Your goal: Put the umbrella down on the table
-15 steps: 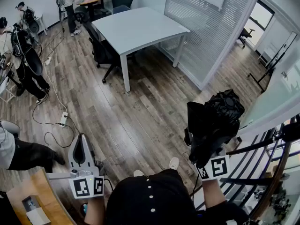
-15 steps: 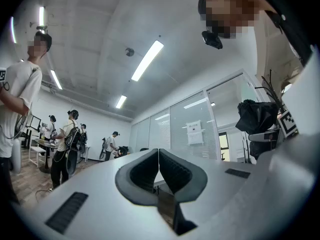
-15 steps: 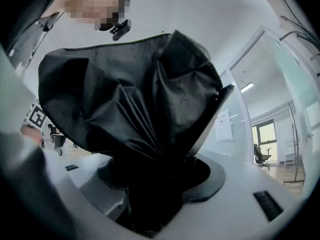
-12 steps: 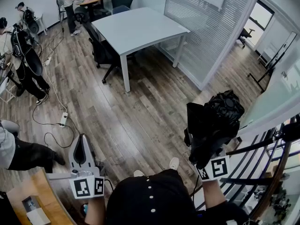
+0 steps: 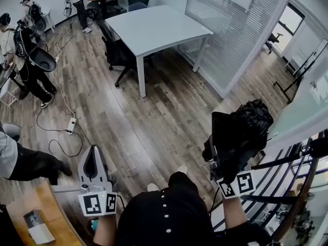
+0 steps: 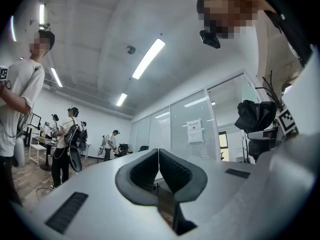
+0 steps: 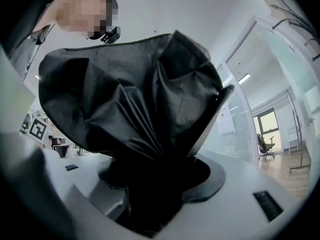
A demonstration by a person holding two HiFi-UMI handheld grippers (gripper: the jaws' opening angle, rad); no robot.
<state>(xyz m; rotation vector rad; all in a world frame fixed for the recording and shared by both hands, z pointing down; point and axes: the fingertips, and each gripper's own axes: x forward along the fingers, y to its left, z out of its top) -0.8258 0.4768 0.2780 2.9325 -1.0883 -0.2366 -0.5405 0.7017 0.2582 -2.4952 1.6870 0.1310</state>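
A black folded umbrella (image 5: 241,132) sits in my right gripper (image 5: 225,158) at the lower right of the head view, held above the wooden floor. In the right gripper view its bunched fabric (image 7: 135,99) fills the frame and the jaws are shut on its lower part. My left gripper (image 5: 93,164) is at the lower left, jaws shut together with nothing between them (image 6: 158,170). The grey table (image 5: 154,27) stands far off at the top centre, well apart from both grippers.
Black office chairs (image 5: 120,55) stand at the table's left side. A glass partition with blinds (image 5: 230,35) runs along the right. Several people (image 5: 28,55) stand at the left, with cables (image 5: 69,127) on the floor. A black railing (image 5: 292,183) is at the lower right.
The view has shifted slightly: the table and floor sit a bit further right and lower in the picture. Both grippers keep their places, and the umbrella stays held.
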